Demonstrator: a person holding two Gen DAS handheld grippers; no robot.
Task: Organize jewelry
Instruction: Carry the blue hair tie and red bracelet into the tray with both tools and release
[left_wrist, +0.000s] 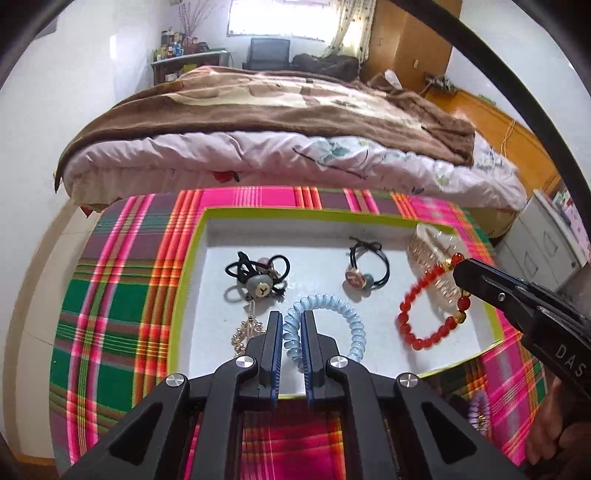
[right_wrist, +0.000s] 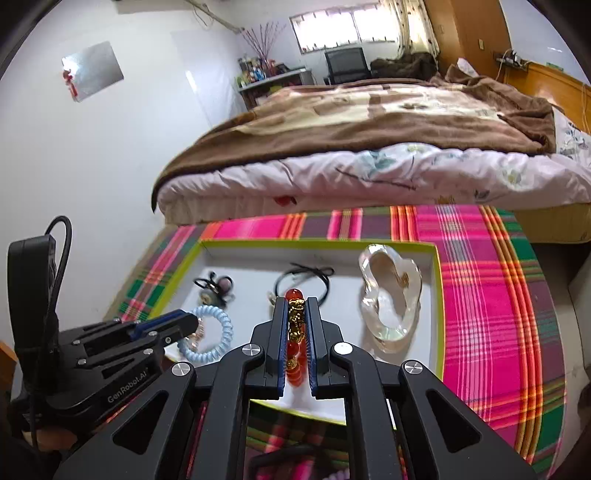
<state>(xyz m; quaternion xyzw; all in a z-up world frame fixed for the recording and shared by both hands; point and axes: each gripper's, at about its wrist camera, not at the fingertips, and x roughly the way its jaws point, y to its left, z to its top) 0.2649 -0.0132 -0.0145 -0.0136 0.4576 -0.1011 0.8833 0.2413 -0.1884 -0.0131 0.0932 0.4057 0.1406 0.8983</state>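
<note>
The left tool (left_wrist: 291, 325) is pinching a pale blue spiral hair tie (left_wrist: 325, 325), its two fingers clamped on one side of the glossy plastic coil over the near edge of the shallow tray (left_wrist: 295, 215). The right tool (right_wrist: 296, 332) is gripping a red bead bracelet (left_wrist: 428, 314) the same way, pads pressed on the smooth translucent beads and a gold-coloured charm, near the tray's right edge.

The sorting is looking well underway (judging by how much is already inside the white, lime-rimmed tray). Two black elastic hair ties with round button-like ornaments are lying toward the far side, one tangled bunch (left_wrist: 258, 275) at the left and a neater loop (left_wrist: 369, 269) in the middle. A clear, scalloped hair claw (right_wrist: 391, 295) is sitting in the far right corner, and a small gold-toned chain piece (left_wrist: 245, 332) is resting at the near left.

What is probably left: setting down both held pieces, then fetching a lilac spiral tie (left_wrist: 478, 410), which is lying on the plaid-covered counter (left_wrist: 110, 295) just outside the tray's near right corner.
</note>
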